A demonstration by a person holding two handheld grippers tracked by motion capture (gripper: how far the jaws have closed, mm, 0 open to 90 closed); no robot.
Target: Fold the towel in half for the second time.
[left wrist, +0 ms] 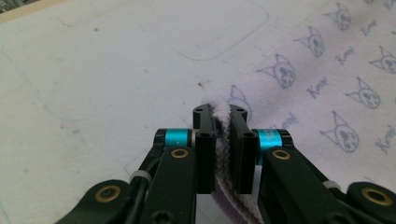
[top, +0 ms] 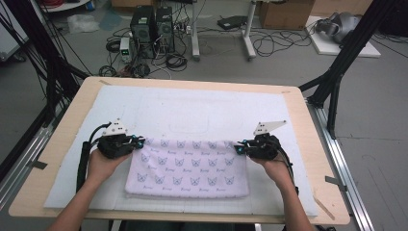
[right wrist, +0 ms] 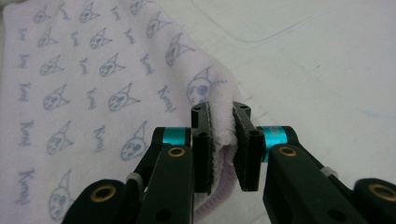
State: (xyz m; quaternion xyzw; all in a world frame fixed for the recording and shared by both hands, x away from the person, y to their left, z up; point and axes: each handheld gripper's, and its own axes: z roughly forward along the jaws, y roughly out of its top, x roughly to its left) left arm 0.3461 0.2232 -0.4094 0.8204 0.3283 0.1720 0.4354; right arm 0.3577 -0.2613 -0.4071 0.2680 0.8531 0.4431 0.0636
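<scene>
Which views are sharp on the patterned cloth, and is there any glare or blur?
High view: soft overall, even light, no glare on the pale lilac cat-print towel. Left gripper view: print crisp, left gripper slightly soft. Right gripper view: right gripper and pinched towel edge sharp.

The towel is lying on the mat, toward its near edge. The left gripper is sitting at the towel's far left corner, the right gripper at its far right corner.
</scene>
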